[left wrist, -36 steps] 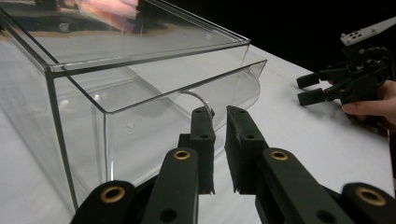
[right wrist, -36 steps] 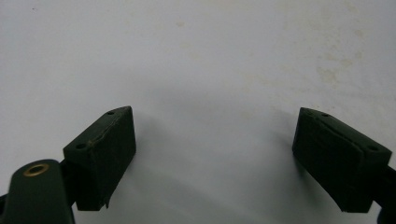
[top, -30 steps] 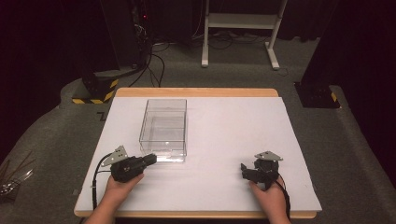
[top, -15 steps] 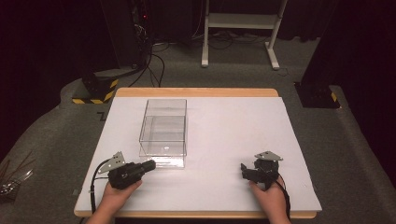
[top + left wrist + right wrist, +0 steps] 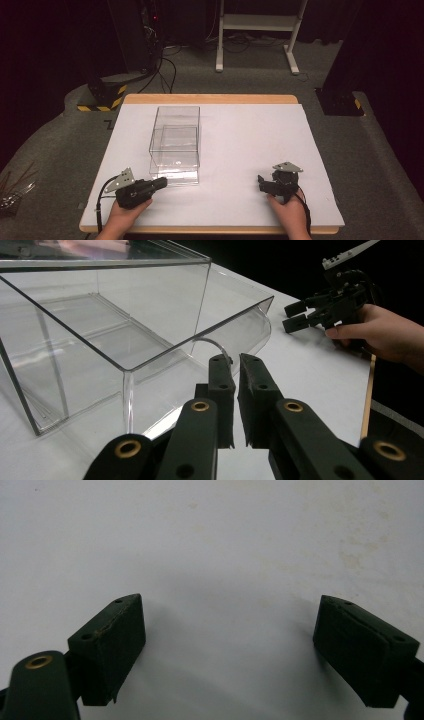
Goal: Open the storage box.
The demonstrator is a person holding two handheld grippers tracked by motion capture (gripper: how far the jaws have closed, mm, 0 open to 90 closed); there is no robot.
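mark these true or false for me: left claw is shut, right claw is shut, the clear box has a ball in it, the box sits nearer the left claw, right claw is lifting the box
1. The left claw is shut. True: its jaws stand almost together with nothing between them.
2. The right claw is shut. False: its jaws stand wide apart over the white table.
3. The clear box has a ball in it. False: it looks empty.
4. The box sits nearer the left claw. True: it lies just beyond that claw.
5. The right claw is lifting the box. False: it is well off to the side and the box rests on the table.
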